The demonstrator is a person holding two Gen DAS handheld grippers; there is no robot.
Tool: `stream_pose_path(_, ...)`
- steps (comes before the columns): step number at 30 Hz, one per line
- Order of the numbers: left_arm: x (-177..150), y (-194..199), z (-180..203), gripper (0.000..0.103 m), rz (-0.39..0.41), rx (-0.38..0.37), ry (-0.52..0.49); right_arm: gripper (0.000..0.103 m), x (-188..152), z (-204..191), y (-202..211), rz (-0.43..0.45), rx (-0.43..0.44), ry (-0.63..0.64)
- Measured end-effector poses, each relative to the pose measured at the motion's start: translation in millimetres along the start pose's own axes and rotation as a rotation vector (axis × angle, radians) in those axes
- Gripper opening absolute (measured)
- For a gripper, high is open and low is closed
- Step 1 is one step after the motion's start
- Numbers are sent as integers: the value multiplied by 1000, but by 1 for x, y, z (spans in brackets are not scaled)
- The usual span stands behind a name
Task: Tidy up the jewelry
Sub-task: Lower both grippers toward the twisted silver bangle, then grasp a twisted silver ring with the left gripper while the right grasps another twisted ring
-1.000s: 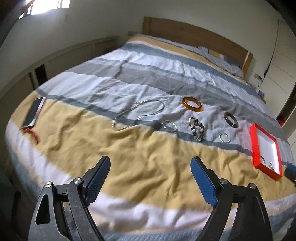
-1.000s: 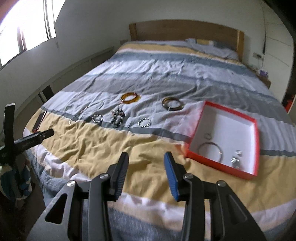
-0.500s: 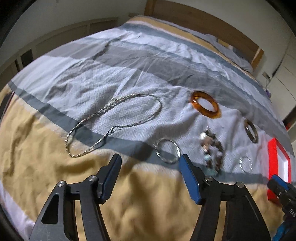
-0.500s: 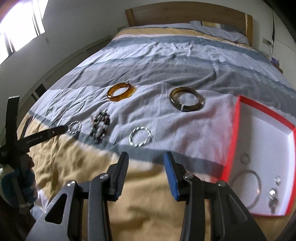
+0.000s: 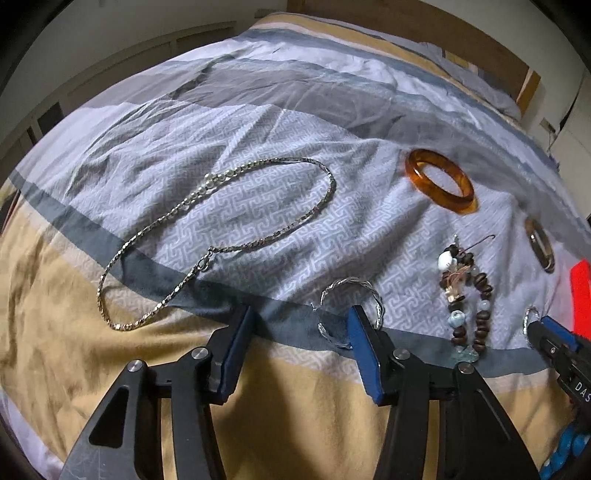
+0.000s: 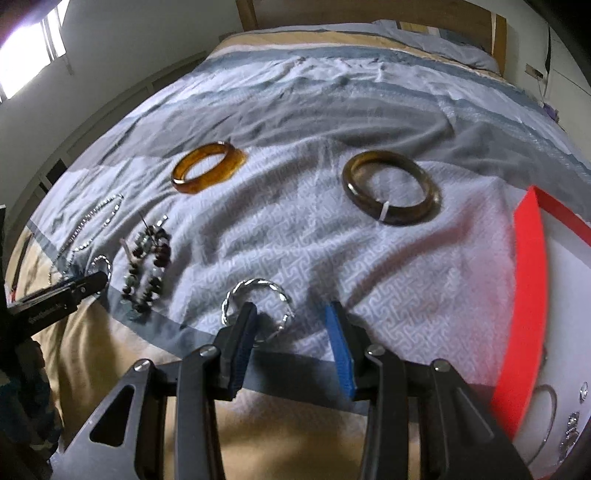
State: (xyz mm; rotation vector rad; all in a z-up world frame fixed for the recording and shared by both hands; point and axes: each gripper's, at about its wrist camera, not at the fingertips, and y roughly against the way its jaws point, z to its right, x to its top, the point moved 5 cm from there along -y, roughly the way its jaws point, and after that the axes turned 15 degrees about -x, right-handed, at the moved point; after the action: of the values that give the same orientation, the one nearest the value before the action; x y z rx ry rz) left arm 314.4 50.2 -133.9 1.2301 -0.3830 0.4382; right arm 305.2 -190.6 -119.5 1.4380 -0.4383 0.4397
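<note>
Jewelry lies on the striped bedspread. My left gripper (image 5: 301,314) is open, low over the bed; a twisted silver bangle (image 5: 349,286) lies just ahead, partly behind its right finger. A silver chain necklace (image 5: 221,236) lies to the left, an amber bangle (image 5: 439,181) and a beaded bracelet (image 5: 465,291) to the right. My right gripper (image 6: 291,310) is open; its left finger covers part of a second twisted silver bangle (image 6: 258,290). A dark brown bangle (image 6: 391,188) lies beyond. The red box (image 6: 524,288) at the right holds a thin hoop and small pieces.
The wooden headboard (image 6: 369,14) and pillows are at the far end. The amber bangle (image 6: 208,171) and beaded bracelet (image 6: 147,262) show left in the right wrist view, with the left gripper's finger (image 6: 70,291) beside them. A window (image 6: 29,62) is at left.
Both grippers have moved forward and down toward the bed. Each twisted silver bangle now sits right at its gripper's fingertips. The jaws stay open.
</note>
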Motion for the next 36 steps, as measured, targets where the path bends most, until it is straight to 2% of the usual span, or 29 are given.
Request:
stream_pose_path(4, 1, -6, 5, 49, 14, 39, -41, 27, 0, -4, -6, -2, -25, 25)
stream_pose_path(6, 3, -8, 9, 43, 21, 49, -63, 17, 1, -4, -6, 9, -32, 26)
stream_pose_path(9, 5, -6, 10, 18, 42, 59, -73, 9, 1, 0, -4, 23, -10, -4)
stream_pose_path(11, 6, -3, 9, 10, 50, 57, -68, 8, 0, 2, 0, 37, 5, -25)
stream_pose_path(19, -2, 23, 9, 9, 79, 0, -9, 6, -10, 9, 33, 74, 41, -64)
stream_pose_path(29, -19, 91, 45, 9, 129, 1, -86, 6, -29, 15, 104, 138, 41, -83)
stream_pose_path(36, -31, 119, 96, 9, 135, -47, -165, 6, -43, 63, 148, 189, 6, -147)
